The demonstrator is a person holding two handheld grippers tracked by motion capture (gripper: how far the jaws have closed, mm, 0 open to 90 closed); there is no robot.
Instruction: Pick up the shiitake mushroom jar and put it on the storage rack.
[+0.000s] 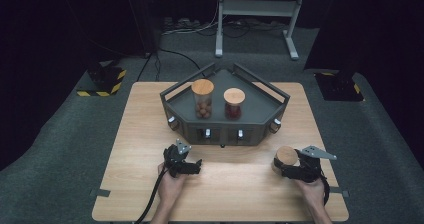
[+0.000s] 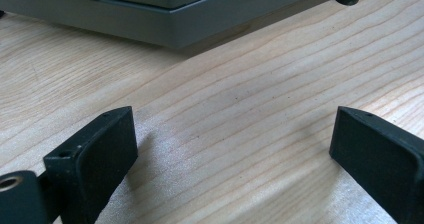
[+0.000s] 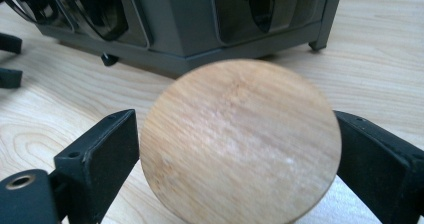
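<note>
The jar [image 1: 285, 160] in the right gripper [image 1: 292, 168] is a small round container topped by a pale wooden lid [image 3: 240, 141] with a fine straight grain; it stands on the near right part of the table, close in front of the rack's right corner, and in the right gripper view the disc of the lid sits between the two black jaws, which press against its sides, so the jar is grasped. The table [image 1: 140, 134] is light wood with long grain lines, set on dark grey carpet in a dim room, with a white metal frame [image 1: 257, 14] and cables on the floor at the far side and yellow-and-black striped blocks [image 1: 102, 81] to the far left. A dark grey angular rack [image 1: 225, 119] with a railed top tray stands in the far middle of the table; on it stand a taller jar of brown round pieces [image 1: 202, 99] on the left and a shorter jar of dark red contents [image 1: 234, 104] just to its right, both with wooden lids. The left gripper [image 1: 197, 165] rests low on the near left of the table, well apart from the jar, its jaws spread wide over bare wood with nothing between them.
</note>
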